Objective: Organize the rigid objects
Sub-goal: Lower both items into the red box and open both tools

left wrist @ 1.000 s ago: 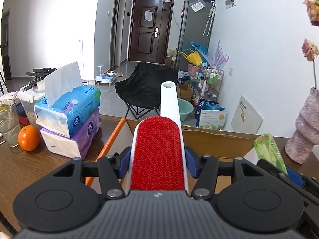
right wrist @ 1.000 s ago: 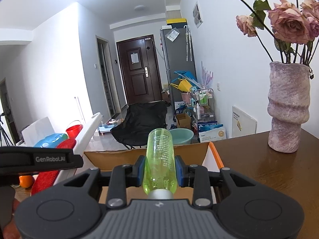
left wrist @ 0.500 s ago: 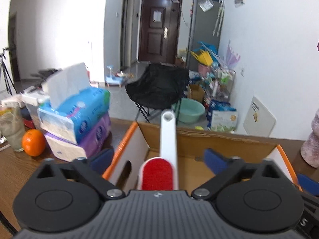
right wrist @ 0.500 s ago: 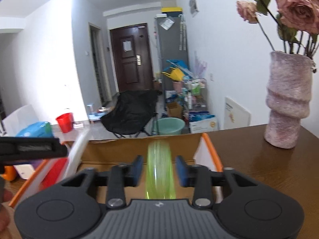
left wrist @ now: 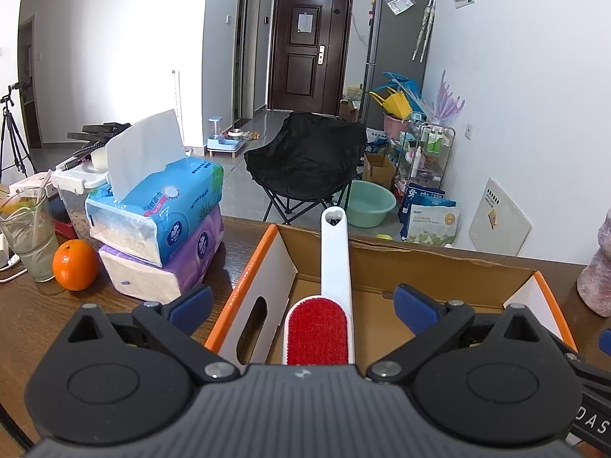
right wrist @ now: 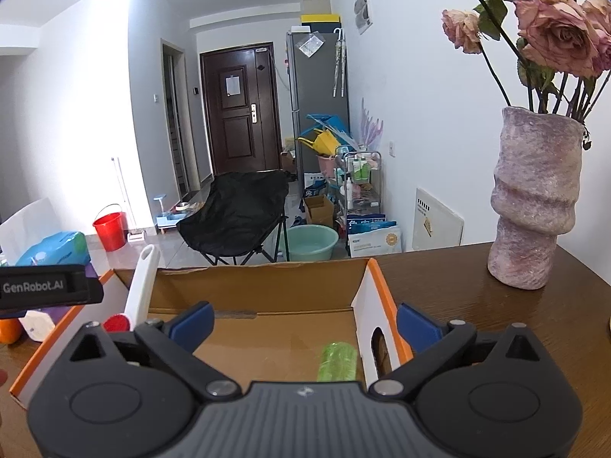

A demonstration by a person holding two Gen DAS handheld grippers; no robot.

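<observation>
Lint brush (left wrist: 324, 316) and green bottle (right wrist: 338, 358) now dropped in box (right wrist: 267, 286), both grippers' fingers (left wrist: 191, 303) wide apart, empty

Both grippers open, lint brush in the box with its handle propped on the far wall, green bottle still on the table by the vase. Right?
Not the green bottle: the right wrist view shows it lying inside the cardboard box, not on the table by the vase. The rest holds.

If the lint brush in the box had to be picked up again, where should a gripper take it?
Probably by the white handle of the lint brush, from above: it slants up past the cardboard box rim, slim and clear of the walls, while the red head sits low inside.
</observation>
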